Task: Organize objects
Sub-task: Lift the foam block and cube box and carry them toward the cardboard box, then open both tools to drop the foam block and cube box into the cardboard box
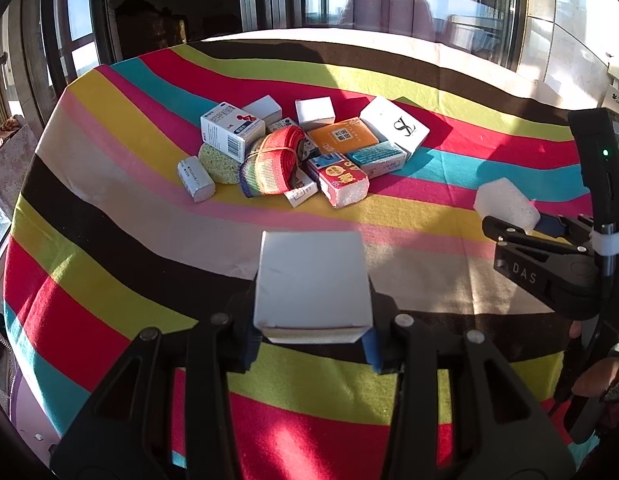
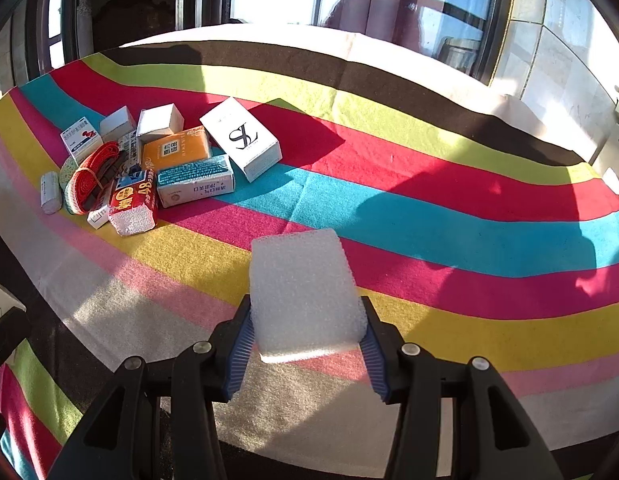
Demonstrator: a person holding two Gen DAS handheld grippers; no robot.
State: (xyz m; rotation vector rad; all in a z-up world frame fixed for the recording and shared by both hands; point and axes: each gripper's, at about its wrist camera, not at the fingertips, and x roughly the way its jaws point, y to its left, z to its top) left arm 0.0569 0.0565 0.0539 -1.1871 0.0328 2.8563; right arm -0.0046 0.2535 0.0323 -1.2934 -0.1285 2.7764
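Observation:
My left gripper is shut on a plain white box, held above the striped cloth. My right gripper is shut on a white foam block, its blue pads pressing both sides. From the left wrist view the right gripper shows at the right edge with the foam block. A pile of small boxes lies farther out on the cloth: a white box with a black logo, an orange box, a teal pack, a red pack, a red strap roll.
The striped cloth covers a table and spreads wide to the right of the pile. A green sponge and a small white roll lie at the pile's left. Windows and a tiled wall stand behind the far edge.

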